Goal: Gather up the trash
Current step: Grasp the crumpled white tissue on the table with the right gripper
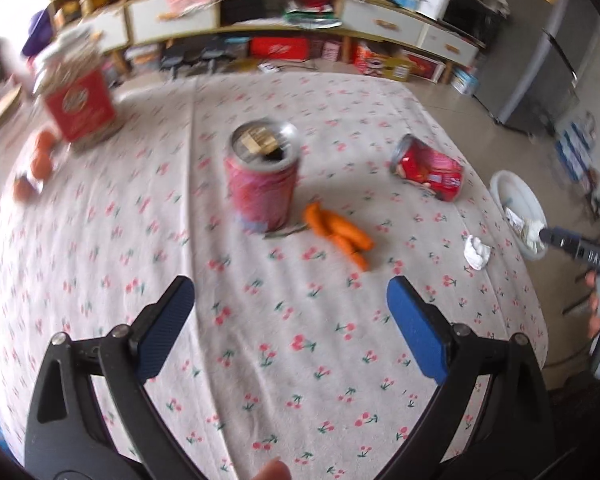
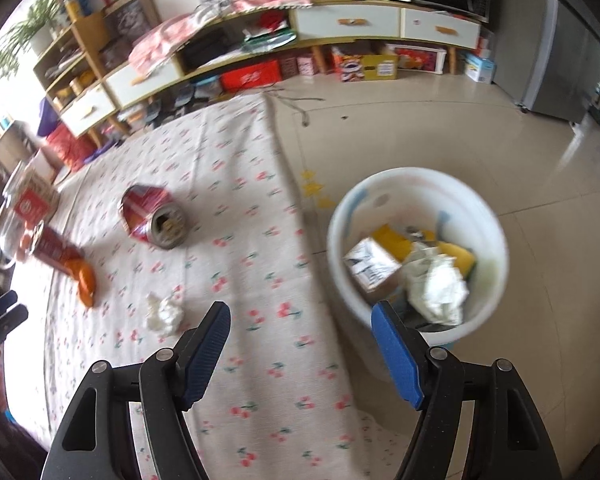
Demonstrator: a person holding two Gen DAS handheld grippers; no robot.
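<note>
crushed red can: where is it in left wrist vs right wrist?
Left wrist: crushed red can lies right of centre on the cherry-print cloth, right of the upright pink can.
Right wrist: crushed red can sits left of centre, open end toward the camera, left of the white bin.
Shared landmark: the crumpled white tissue, nearer the camera than the can in both.

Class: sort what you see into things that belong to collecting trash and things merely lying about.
Job: crushed red can, upright pink can, crumpled tissue, white bin.
Lying about: carrots, red box, oranges.
</note>
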